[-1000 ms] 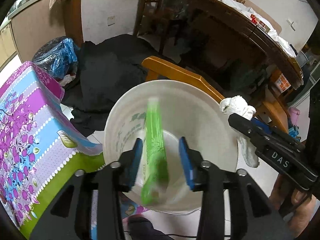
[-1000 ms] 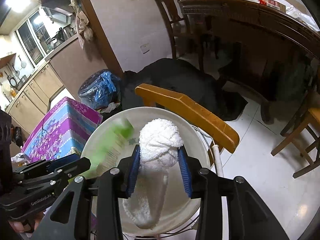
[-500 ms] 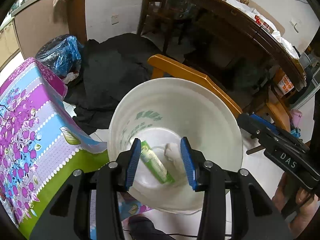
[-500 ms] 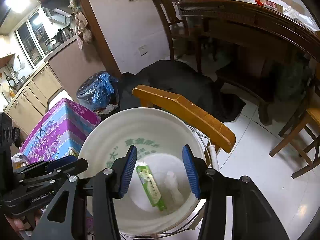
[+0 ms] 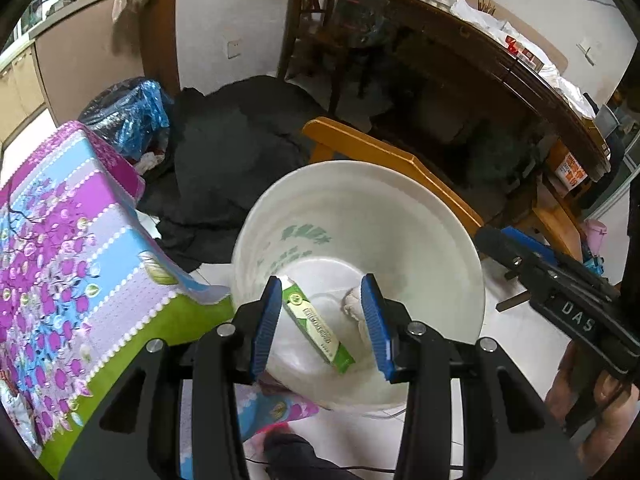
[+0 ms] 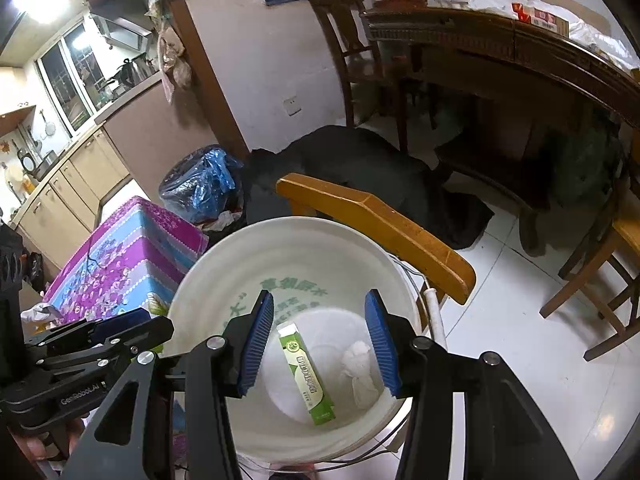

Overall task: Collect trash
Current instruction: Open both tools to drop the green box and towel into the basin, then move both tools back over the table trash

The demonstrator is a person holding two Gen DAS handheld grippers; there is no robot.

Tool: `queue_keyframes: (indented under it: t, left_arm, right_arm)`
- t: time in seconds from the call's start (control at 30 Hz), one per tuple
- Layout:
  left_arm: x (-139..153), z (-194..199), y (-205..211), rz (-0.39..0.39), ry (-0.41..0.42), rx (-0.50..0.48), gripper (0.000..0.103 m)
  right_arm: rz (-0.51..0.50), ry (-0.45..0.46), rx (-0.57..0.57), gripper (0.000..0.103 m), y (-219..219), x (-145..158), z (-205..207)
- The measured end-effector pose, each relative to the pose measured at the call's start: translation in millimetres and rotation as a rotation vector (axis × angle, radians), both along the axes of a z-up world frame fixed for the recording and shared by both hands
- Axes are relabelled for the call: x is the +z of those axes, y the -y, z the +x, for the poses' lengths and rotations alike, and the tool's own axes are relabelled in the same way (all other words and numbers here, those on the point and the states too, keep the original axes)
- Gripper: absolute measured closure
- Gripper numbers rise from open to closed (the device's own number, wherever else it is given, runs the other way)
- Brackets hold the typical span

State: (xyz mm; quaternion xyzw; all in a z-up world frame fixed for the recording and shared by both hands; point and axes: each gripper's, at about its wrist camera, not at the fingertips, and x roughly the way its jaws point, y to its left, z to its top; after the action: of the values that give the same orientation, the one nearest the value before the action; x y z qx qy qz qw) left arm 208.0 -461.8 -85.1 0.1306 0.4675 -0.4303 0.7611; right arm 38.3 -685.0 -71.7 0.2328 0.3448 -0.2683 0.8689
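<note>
A white bucket stands below both grippers. On its bottom lie a green box and a white crumpled wad, side by side. My left gripper hovers over the bucket mouth, open, with nothing between its blue pads. My right gripper hangs over the same opening, also open and empty. Each gripper shows at the edge of the other's view: the right one and the left one.
An orange wooden chair back leans just behind the bucket. A flower-patterned cloth covers a block at the left. Behind it are a blue plastic bag and a black cloth. A dark wooden table stands at the back right.
The green box, seen falling between the left fingers, now lies in the bucket. The right gripper let go of the white wad, which dropped in beside the box.
</note>
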Motion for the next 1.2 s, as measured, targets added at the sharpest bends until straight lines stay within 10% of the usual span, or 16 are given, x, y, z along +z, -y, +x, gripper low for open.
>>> queue_keyframes:
  t: [0.43,0.87,1.2]
  left_arm:
    - [25,37,-225,-0.047,0.209,0.311,0.051]
    - [-1,121,-503,0.077,0.236,0.819,0.025]
    - [-41,168,-513,0.162,0.133,0.728,0.023]
  right_arm:
    - [-0.136,0.281,0.338,0.042,-163,52,26]
    - [-0.089,0.156,0.745,0.028,-317,6,110]
    - [-0.034,0.098,0.803,0.027,-355,-17,145]
